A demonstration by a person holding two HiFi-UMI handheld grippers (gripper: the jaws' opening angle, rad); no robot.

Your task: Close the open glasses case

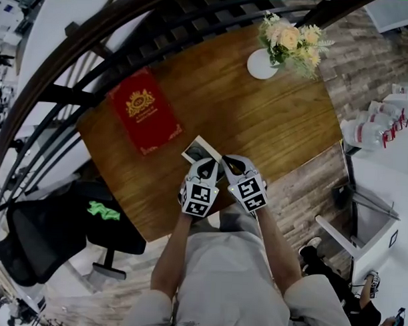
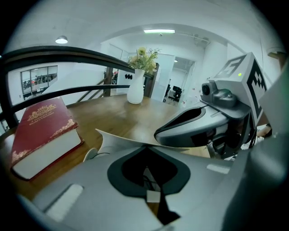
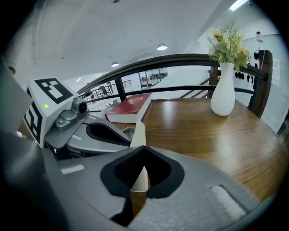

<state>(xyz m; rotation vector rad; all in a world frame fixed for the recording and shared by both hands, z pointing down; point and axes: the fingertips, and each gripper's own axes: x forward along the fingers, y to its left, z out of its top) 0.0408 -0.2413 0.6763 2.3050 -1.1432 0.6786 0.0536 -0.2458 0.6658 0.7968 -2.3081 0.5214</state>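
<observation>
Head view: big wooden table (image 1: 272,128), red book (image 1: 144,110) on the left, white vase (image 1: 261,64) of flowers at the back. The glasses case (image 1: 199,150) sits near the front edge, with the left gripper (image 1: 206,164) and right gripper (image 1: 229,164) both pinched tight on its pale flap.

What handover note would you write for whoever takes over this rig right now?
Left claw: shut on a thin flap of the pale folding glasses case.
Right claw: shut on another flap of it, seen edge-on.
Case: near the front edge of the brown wooden table, close to the red hardback book.
Done: both grips.
Left: fold the flaps together; the case is open.
</observation>
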